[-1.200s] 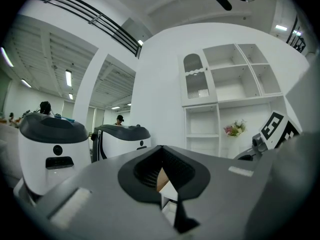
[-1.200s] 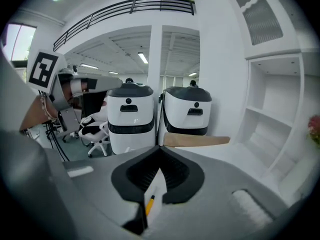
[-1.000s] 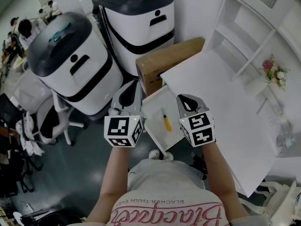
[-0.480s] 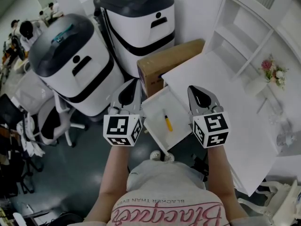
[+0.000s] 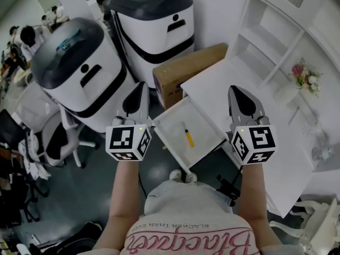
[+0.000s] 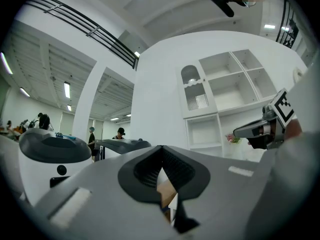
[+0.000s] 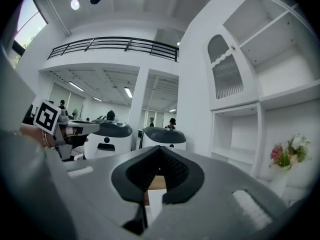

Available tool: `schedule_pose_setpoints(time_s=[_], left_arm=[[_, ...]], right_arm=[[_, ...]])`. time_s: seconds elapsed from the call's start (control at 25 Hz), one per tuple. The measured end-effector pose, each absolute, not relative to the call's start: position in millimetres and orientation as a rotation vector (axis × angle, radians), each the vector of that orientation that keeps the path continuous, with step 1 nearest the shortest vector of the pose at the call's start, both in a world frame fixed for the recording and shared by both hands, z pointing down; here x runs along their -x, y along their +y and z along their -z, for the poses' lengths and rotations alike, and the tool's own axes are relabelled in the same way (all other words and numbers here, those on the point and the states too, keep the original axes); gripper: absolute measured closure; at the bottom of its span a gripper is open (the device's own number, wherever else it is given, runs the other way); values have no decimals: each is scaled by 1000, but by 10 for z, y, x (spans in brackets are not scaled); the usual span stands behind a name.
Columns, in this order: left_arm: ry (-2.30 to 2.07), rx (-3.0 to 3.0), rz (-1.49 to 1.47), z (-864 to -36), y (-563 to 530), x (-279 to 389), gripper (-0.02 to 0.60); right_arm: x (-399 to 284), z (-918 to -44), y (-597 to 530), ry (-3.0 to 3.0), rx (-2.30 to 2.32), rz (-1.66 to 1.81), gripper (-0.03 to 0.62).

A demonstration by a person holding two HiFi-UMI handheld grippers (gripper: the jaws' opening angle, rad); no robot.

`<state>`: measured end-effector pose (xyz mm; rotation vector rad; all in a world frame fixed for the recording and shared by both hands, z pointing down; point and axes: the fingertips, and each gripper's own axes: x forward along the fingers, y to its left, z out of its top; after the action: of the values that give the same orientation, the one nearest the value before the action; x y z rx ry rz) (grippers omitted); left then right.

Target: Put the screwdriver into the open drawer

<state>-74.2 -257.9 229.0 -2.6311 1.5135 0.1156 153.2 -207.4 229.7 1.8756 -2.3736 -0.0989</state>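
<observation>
Screwdriver (image 5: 187,136) lying flat on the floor of the open drawer (image 5: 170,138), about the middle, with neither gripper touching it. Its long axis runs from the drawer's back toward its front edge. The yellow handle is at the front end, nearer the person, and the dark shaft points back toward the desk (image 5: 287,116). The drawer stands pulled out from the desk, with a cardboard box (image 5: 186,70) just behind it.

The left gripper (image 5: 139,86) hangs beside the drawer's left side. The right gripper (image 5: 237,91) hangs over the desk top beside the drawer's right side, so the drawer lies between them. Both point away from the person. In each gripper's own view the dark pads meet at the tip, jaws together with nothing held. A thin slit below the tip shows a strip of the brown box.

Only the head view shows the screwdriver and the inside of the drawer. The left gripper view takes in the right gripper at its right edge, in front of white shelves (image 6: 225,99). The right gripper view catches the left gripper's marker cube at its left edge and pink flowers (image 7: 287,151) at its right. Both gripper views look across at two white machines (image 5: 79,73) with dark lids, and at people far off in the room
</observation>
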Motion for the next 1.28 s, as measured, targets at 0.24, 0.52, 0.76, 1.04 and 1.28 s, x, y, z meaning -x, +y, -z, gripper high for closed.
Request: schedule_pose_setpoints(time_s=[0.24, 0.52, 0.76, 1.04, 1.28], left_arm=[[1492, 2596, -166, -2074, -2619, 791, 566], [1431, 2570, -164, -1941, -2625, 719, 566], [1408, 2555, -162, -1893, -2639, 667, 566], [1400, 2540, -175, -1826, -2669, 627, 566], [1397, 2465, -174, -1749, -2660, 605, 566]], right_arm=[[-1727, -2097, -2000, -2362, -1932, 162, 593], [-1918, -2003, -1943, -2346, -2005, 185, 593], [-1977, -1986, -1936, -2327, -2027, 208, 594], [-2007, -1919, -1922, -2311, -2042, 262, 594], [-2000, -1835, -1910, -2299, -2055, 345, 594]])
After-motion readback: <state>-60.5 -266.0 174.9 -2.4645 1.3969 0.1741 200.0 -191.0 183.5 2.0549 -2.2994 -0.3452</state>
